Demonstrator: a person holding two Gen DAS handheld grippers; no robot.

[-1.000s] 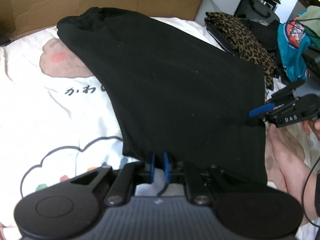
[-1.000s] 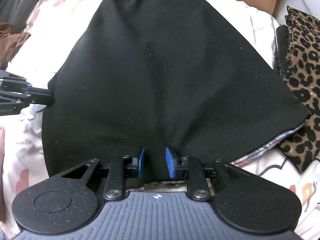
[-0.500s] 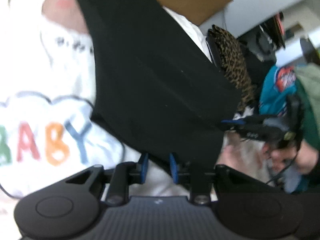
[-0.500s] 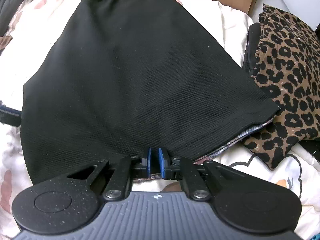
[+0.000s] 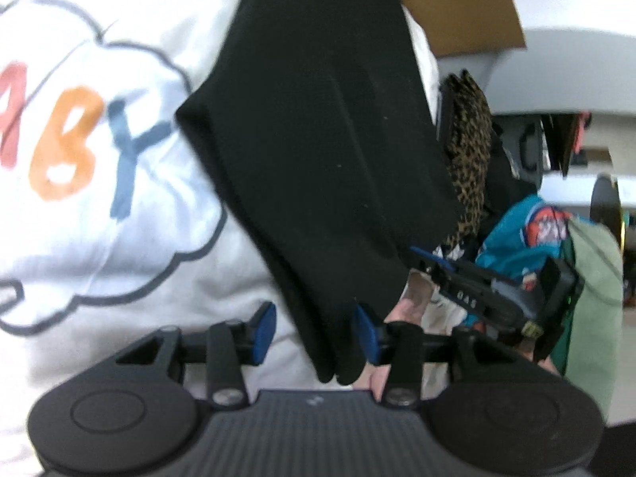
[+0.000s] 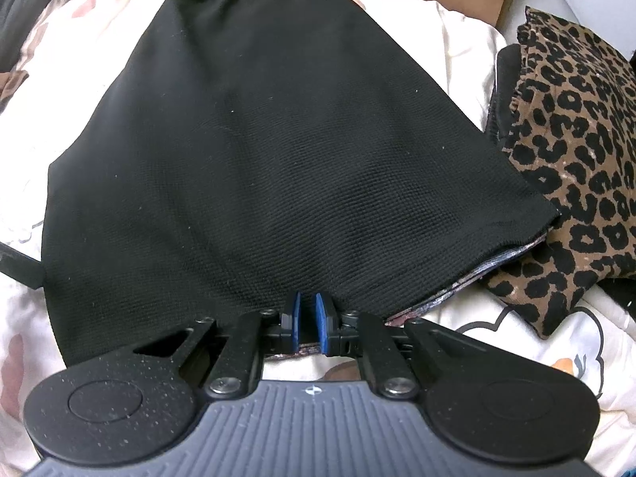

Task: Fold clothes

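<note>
Two claws at the black skirt's (image 6: pixel 278 151) hem: right claw (image 6: pixel 307 314) pinching it, left claw (image 5: pixel 314 328) wide around its corner, needing to close before folding.

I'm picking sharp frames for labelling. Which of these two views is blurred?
Left wrist view: smeared by motion, the lettered blanket and black skirt soft-edged. Right wrist view: sharp, the skirt's weave and the leopard cloth crisp, with fisheye bending at the edges.

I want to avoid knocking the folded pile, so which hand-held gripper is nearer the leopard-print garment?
Right. The right hand-held gripper grips the black garment's hem just beside the leopard-print garment; the left hand-held gripper is at the hem's opposite corner, farther away.
</note>
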